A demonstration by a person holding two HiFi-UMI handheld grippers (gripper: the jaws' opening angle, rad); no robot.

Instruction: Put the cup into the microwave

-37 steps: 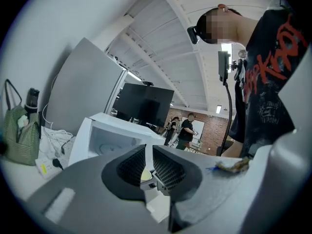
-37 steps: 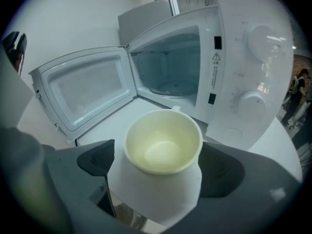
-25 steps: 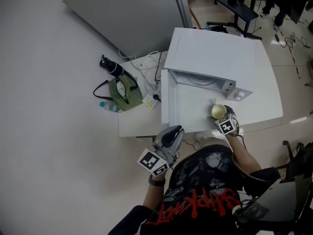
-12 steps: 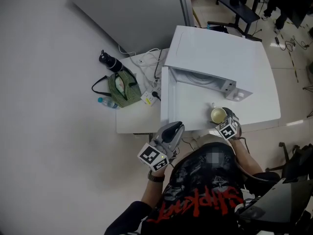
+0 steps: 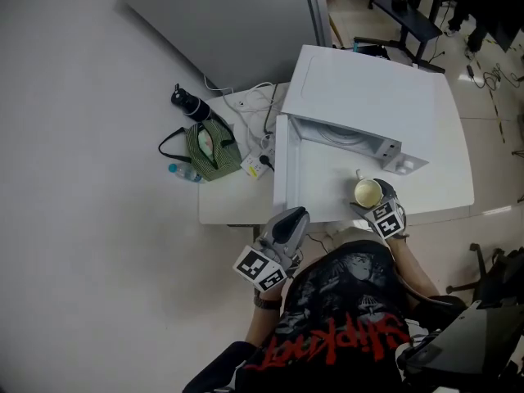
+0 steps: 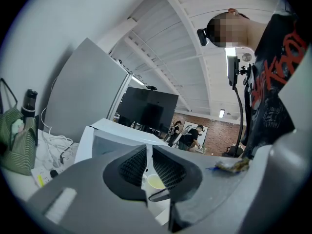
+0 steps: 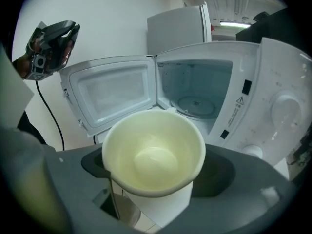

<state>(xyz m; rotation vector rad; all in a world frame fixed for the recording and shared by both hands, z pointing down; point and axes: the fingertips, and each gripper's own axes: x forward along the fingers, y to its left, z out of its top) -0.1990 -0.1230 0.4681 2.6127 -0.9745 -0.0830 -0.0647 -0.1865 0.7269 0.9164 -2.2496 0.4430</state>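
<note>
A pale yellow cup (image 7: 153, 160) stands upright between the jaws of my right gripper (image 7: 156, 168), which is shut on its sides. In the head view the cup (image 5: 367, 192) hangs in front of the white microwave (image 5: 377, 97), and the right gripper (image 5: 374, 201) is just behind it. The microwave door (image 7: 114, 89) is swung open to the left, and the glass turntable (image 7: 195, 104) shows inside the bare cavity. My left gripper (image 5: 285, 229) is held near the door's outer edge, its jaws together with nothing between them. Through their slit the cup (image 6: 156, 182) is visible.
A small white table (image 5: 233, 199) left of the microwave carries a green striped bag (image 5: 209, 150), a black bottle (image 5: 187, 105), a plastic bottle (image 5: 182, 173) and a tangle of white cables (image 5: 254, 109). A grey panel (image 5: 221, 23) leans behind. Office chairs stand at the far right.
My right gripper has lifted the cup a little in front of the open microwave. The left gripper has hardly moved.
</note>
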